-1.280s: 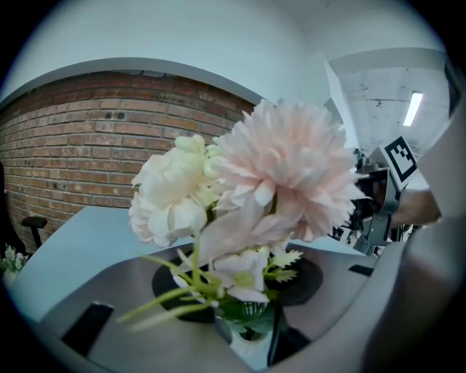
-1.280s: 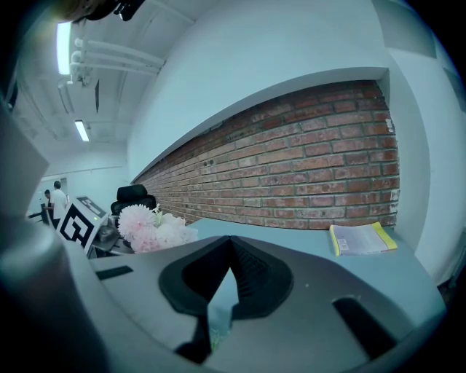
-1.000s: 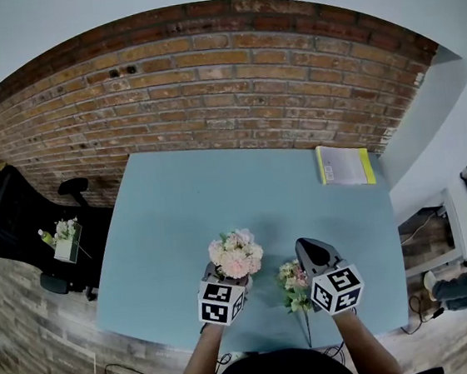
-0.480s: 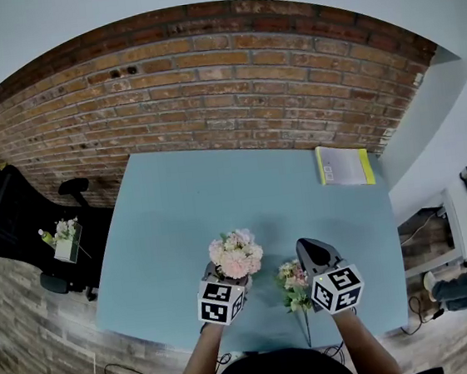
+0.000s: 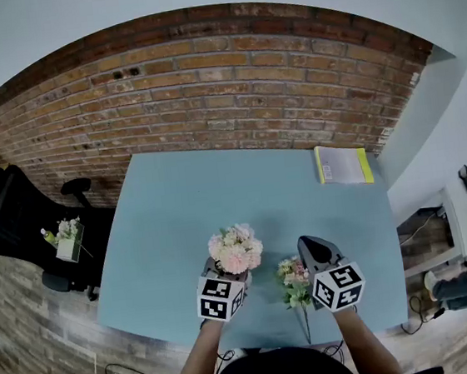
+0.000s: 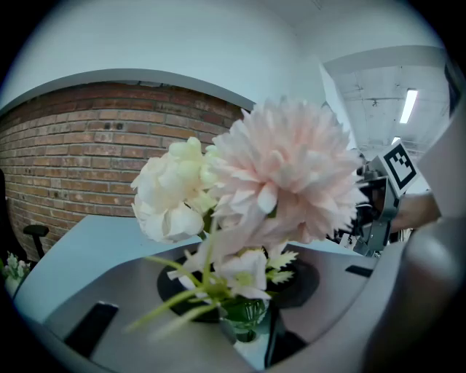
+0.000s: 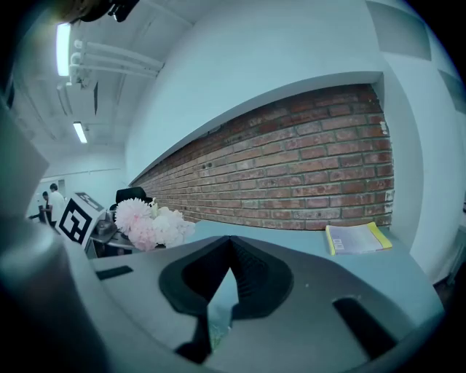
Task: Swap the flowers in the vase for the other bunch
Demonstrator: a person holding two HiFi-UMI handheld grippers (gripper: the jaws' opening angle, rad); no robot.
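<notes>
A bunch of pale pink and white flowers (image 5: pixel 235 252) stands upright in a small clear glass vase (image 6: pixel 245 317) with green stems inside. My left gripper (image 5: pixel 226 272) is shut on that vase, near the front of the blue table (image 5: pixel 177 205). In the left gripper view the blooms (image 6: pixel 269 175) fill the middle above the jaws (image 6: pixel 246 324). The other bunch (image 5: pixel 292 283), smaller with pink and cream heads, lies flat on the table between the two grippers. My right gripper (image 5: pixel 305 243) is just right of it, shut and empty, as the right gripper view (image 7: pixel 229 242) shows.
A yellow-edged book (image 5: pixel 344 165) lies at the table's back right corner. A brick wall (image 5: pixel 223 91) runs behind the table. A black office chair (image 5: pixel 2 217) and a small box of flowers (image 5: pixel 65 239) stand on the floor to the left.
</notes>
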